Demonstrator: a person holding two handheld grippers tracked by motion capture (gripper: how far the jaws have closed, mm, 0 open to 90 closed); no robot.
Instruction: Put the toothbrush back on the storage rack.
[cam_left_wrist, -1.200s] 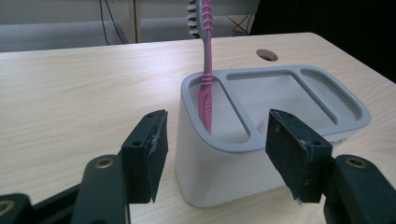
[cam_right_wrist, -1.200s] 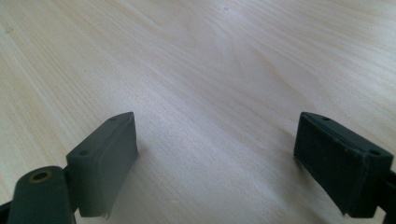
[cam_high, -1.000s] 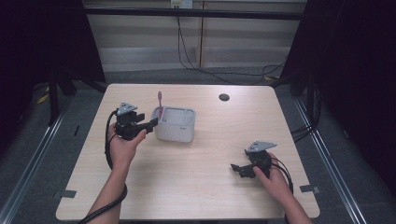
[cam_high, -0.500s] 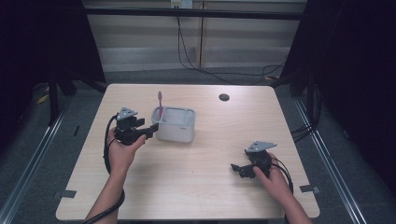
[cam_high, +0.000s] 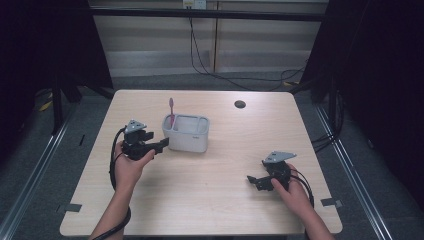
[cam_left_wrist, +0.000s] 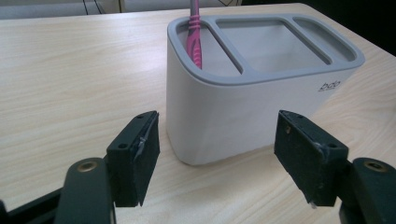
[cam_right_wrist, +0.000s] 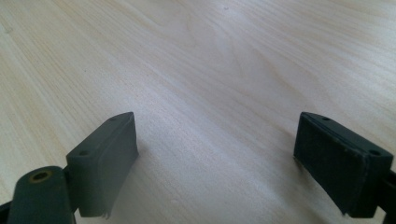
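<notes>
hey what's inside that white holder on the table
A pink toothbrush stands in one end slot of the white holder. The wide middle compartment and the other end slot look empty, though their floors are hidden by the walls.

Even overhead light brightens the desk (cam_high: 210, 200) while the surroundings stay dark; shadows are soft, and close-up tongs look slightly blurred.

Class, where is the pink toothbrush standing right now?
In the high view, the pink toothbrush stands upright in the left end slot of the white holder, left of the table's centre, just beyond the left hand-held gripper.
</notes>
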